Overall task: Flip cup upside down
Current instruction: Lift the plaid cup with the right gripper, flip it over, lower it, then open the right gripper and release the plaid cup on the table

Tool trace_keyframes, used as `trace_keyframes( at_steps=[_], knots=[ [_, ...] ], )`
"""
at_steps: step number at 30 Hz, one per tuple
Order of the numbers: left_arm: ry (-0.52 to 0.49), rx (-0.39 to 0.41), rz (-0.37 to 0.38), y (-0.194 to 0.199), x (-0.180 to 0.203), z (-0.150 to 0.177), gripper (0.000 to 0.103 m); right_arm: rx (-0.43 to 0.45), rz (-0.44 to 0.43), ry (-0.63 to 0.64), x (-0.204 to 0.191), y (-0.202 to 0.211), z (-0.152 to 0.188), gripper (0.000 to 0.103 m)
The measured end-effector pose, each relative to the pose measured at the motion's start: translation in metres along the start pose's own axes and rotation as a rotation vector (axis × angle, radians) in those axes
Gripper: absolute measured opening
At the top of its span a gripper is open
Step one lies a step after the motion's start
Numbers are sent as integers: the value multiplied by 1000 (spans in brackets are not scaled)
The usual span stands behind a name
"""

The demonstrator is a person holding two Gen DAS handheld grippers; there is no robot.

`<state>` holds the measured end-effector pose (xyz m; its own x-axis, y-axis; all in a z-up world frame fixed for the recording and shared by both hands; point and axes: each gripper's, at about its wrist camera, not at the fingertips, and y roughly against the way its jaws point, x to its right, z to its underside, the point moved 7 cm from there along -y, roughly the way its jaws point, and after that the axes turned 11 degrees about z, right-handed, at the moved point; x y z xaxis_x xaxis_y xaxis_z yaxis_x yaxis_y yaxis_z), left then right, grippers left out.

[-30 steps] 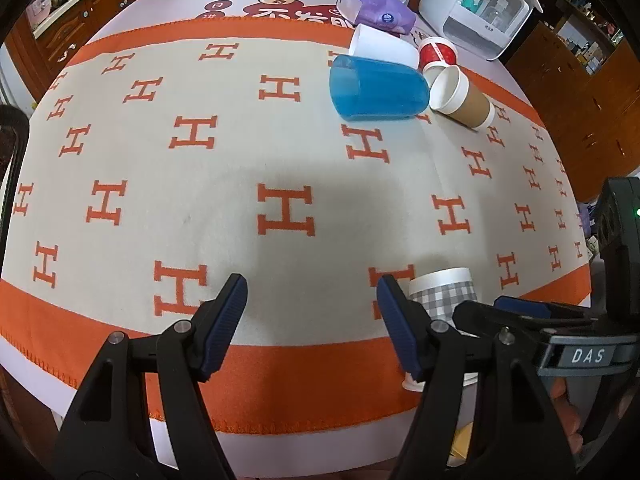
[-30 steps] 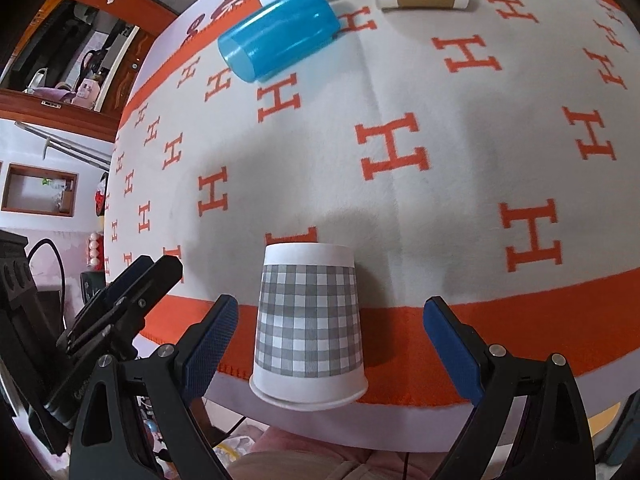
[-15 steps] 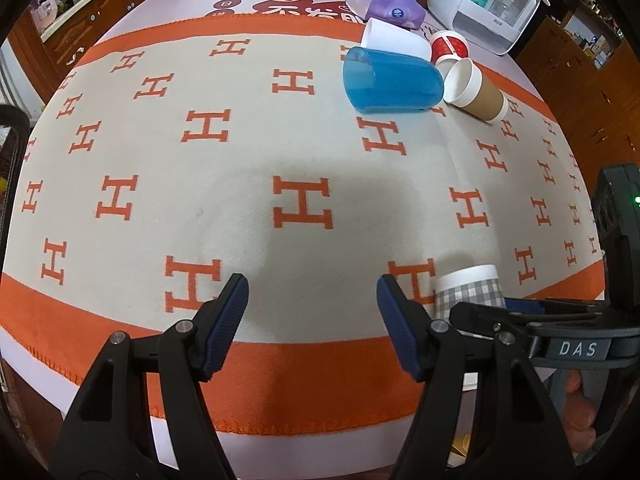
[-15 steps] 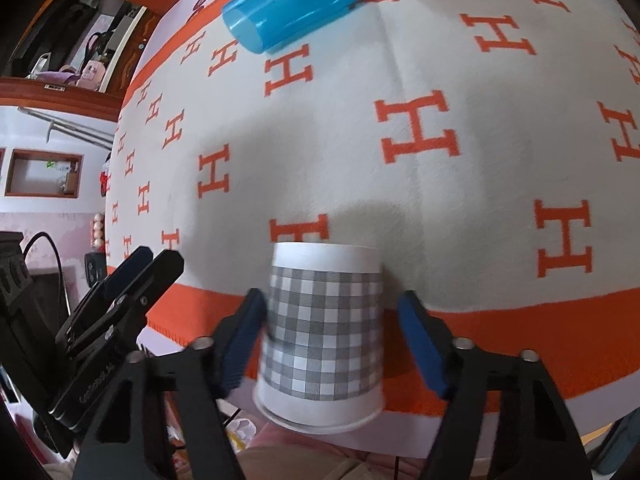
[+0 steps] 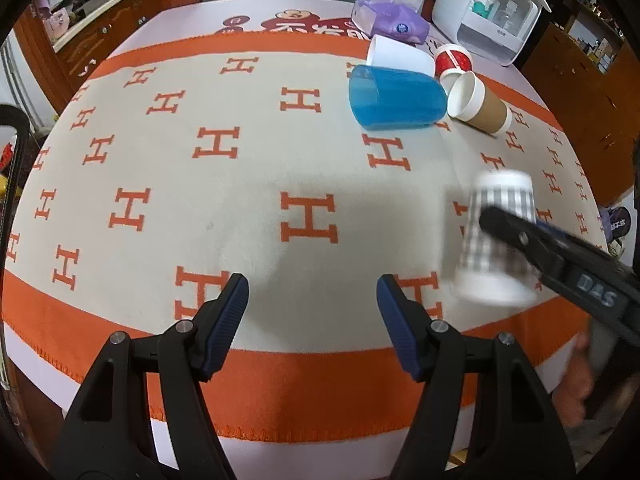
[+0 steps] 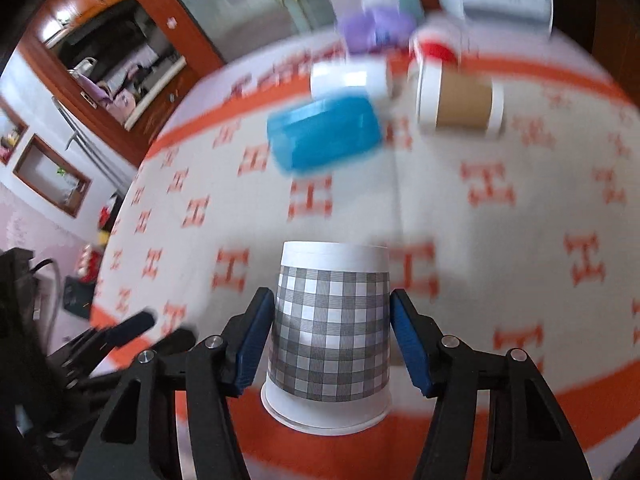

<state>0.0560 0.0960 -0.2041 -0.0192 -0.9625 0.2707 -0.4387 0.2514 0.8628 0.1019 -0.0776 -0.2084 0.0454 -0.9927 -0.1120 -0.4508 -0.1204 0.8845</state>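
A grey-checked paper cup with a white rim and base is clamped between the blue pads of my right gripper, which is shut on it. In the left wrist view the cup is lifted above the blanket's right side, wide rim down and narrow base up, blurred by motion, with the right gripper's black finger across it. My left gripper is open and empty over the near orange border of the blanket.
A blue plastic cup, a white cup, a brown-sleeved paper cup and a red cup lie at the far right of the H-patterned blanket. A purple tissue pack and white appliance stand behind.
My right gripper closed on the checked cup and lifted it off the table's near edge, moving up and away fast. The left gripper stayed open and drew back slightly.
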Motion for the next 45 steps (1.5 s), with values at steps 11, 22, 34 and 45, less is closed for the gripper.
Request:
trace_keyframes(
  at_steps=[11,22,34,45],
  knots=[
    [0,55,-31,4,2,-1,64,270,70,181,-16,2,28,65],
    [-29,61,-33,4,13,5,64,339,96,238,-16,35,58,96],
    [-25,35,-23,12,23,18,64,246,86,146,14,50,67,96],
    [-67,69,-17,49,47,12,64,209,73,61,32,92,56,96]
  ],
)
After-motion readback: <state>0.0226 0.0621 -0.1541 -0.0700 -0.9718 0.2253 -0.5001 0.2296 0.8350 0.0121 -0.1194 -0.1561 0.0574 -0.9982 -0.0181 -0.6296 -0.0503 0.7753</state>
